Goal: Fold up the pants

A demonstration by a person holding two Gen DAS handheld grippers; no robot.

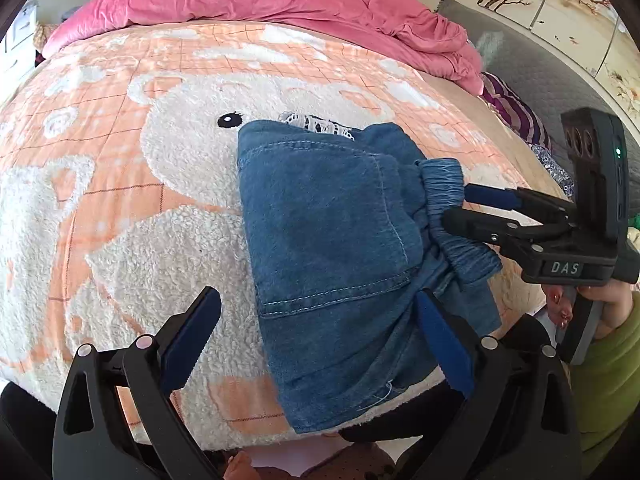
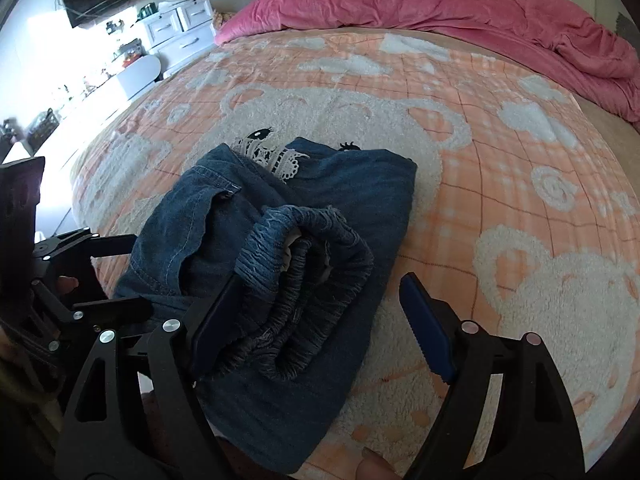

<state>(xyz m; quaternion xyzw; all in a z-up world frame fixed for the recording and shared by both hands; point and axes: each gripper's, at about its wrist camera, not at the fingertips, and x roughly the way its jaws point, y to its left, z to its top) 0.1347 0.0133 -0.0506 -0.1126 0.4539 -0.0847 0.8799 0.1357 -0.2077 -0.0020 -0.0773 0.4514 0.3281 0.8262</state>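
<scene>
while the pants (image 1: 328,248) lie mostly folded on the bed (image 1: 120,184), both grippers' fingers look spread, the right gripper (image 2: 320,320) straddling the waistband (image 2: 304,248), the left gripper (image 1: 316,344) at the near edge; next, probably flattening that bunched waistband.

A bed (image 1: 100,128) carried everything, covered by an orange-and-white fleece blanket (image 2: 500,168) patterned with bears. On the blanket, near its front edge, lay a pair of blue denim pants (image 1: 320,232), folded into a compact bundle with white lace showing at the far end. A crumpled pink duvet (image 1: 260,0) was heaped along the bed's far side.
</scene>
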